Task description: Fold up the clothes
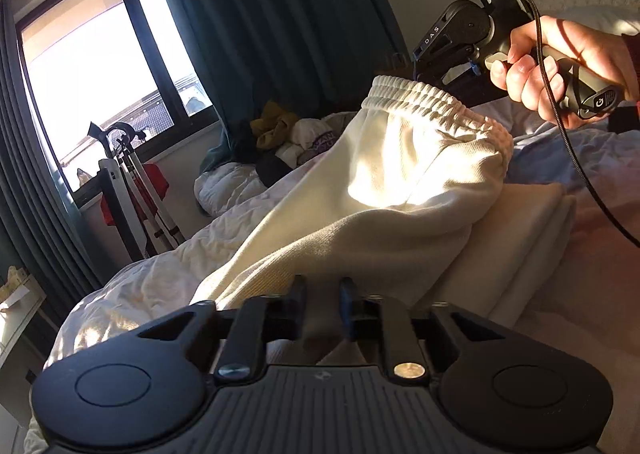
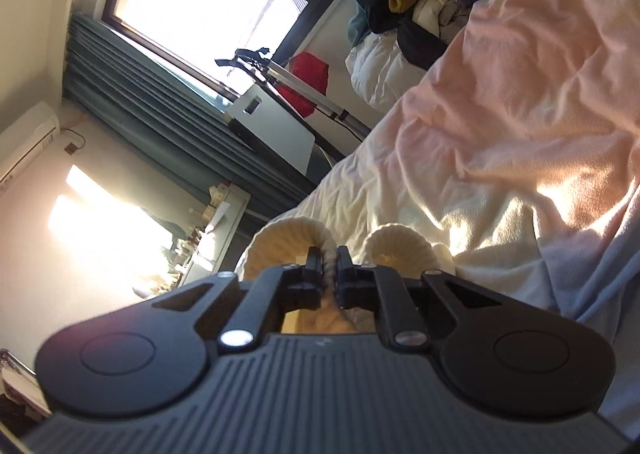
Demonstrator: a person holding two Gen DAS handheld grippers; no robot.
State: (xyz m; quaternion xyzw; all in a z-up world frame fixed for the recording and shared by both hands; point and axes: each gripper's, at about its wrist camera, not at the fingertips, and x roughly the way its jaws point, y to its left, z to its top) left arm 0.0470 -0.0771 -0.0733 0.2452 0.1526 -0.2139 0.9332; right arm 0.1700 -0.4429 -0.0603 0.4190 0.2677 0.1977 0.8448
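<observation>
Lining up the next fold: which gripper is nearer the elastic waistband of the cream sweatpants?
Right. The right gripper is clamped on the ribbed waistband, holding it up. The left gripper sits lower, at the cream sweatpants fabric well below the waistband.

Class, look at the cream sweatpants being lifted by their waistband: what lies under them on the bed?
Under the cream sweatpants lies a folded cream garment on the rumpled bed cover. How far either extends beneath the hanging fabric is hidden.

Bright window, teal curtains, rumpled bed, wall air conditioner; low sunlight on wall.
</observation>
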